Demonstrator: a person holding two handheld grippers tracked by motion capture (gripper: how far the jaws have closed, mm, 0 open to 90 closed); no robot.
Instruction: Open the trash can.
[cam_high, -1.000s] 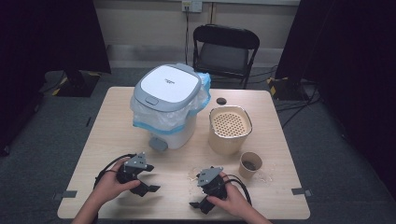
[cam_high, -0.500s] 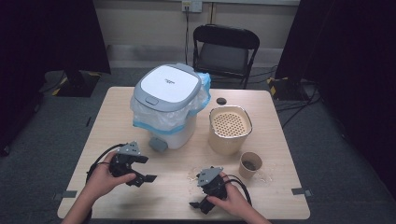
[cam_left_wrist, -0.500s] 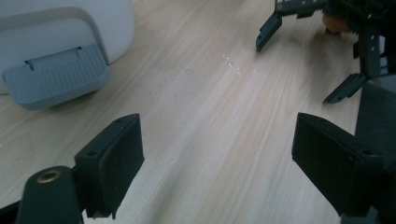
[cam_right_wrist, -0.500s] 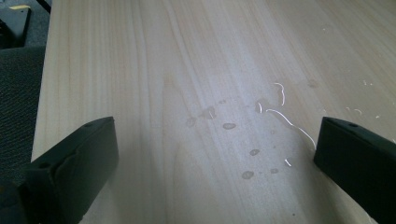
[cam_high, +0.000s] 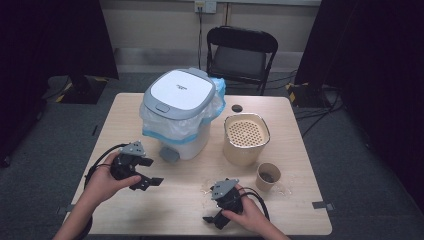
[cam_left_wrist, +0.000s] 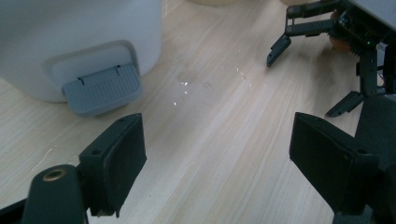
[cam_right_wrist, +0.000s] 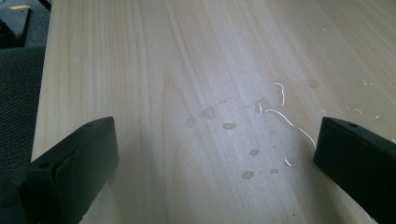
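High view: the left gripper (cam_high: 145, 172) is held above the counter (cam_high: 115, 107) at its near left, jaws wide apart with nothing between them, pointing toward the bin (cam_high: 180, 115). That white bin, lined with a plastic bag, stands closed at the middle of the counter, its grey pedal (cam_high: 169, 154) facing the person. The right gripper (cam_high: 216, 218) sits low at the near edge, right of centre, jaws spread and empty. A beige pot (cam_high: 246, 140) stands just right of the bin, a paper cup (cam_high: 267, 176) near it toward the person.

Left gripper view: both jaws stand wide open over bare wood, gripping nothing. The bin's wall and pedal (cam_left_wrist: 102, 88) lie ahead on the left, apart from the jaws; the right gripper (cam_left_wrist: 308, 60) shows at top right.

Right gripper view: the jaws are wide open and empty above the counter (cam_right_wrist: 140, 70), where small wet drops (cam_right_wrist: 229, 126) lie between them.
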